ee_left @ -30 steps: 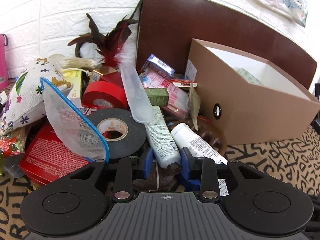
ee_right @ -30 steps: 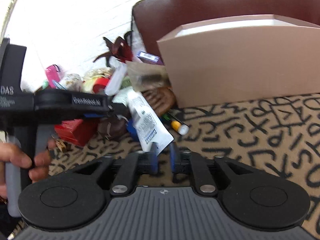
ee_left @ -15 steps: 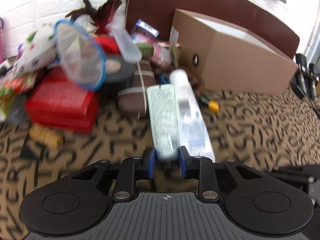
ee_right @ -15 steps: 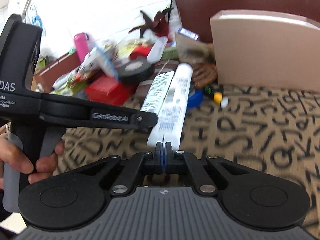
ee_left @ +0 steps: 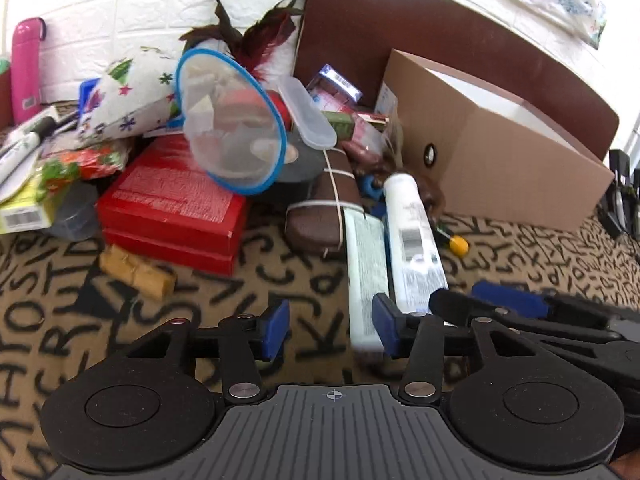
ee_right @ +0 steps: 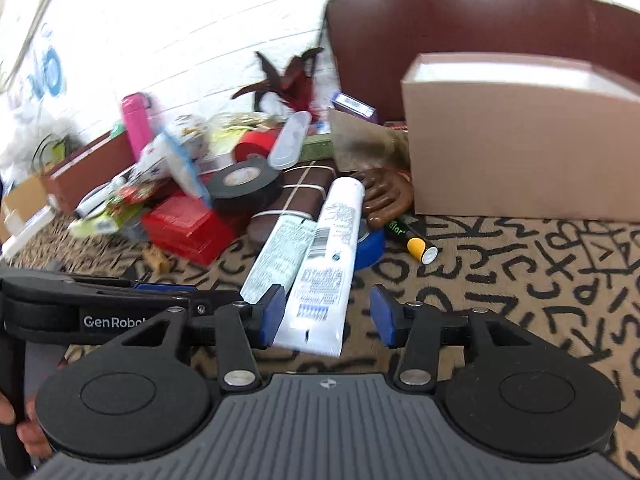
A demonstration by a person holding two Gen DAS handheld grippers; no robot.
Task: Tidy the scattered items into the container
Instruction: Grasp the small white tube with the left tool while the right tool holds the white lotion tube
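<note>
Two tubes lie side by side on the letter-patterned cloth in front of the pile. The pale green tube (ee_left: 366,276) has its end just inside the right finger of my left gripper (ee_left: 330,328), whose jaws are opening with no pad pressing it. The white tube (ee_right: 332,256) has its flat end between the jaws of my right gripper (ee_right: 327,315), close to the left pad; these jaws are opening too. The open cardboard box (ee_left: 500,160) (ee_right: 520,148) stands behind at the right. Each gripper shows in the other's view: the right gripper (ee_left: 500,304) and the left gripper (ee_right: 120,304).
The pile holds a red box (ee_left: 172,208), a black tape roll (ee_right: 244,180), a blue-rimmed mesh cover (ee_left: 232,120), a brown tied pouch (ee_left: 324,208) and an orange-tipped marker (ee_right: 416,242). A pink bottle (ee_left: 26,68) stands at the far left. A dark red headboard (ee_left: 400,32) rises behind.
Both grippers pulled the tubes out of the pile toward the front while shut on them, then opened; the tubes now lie on the cloth.
</note>
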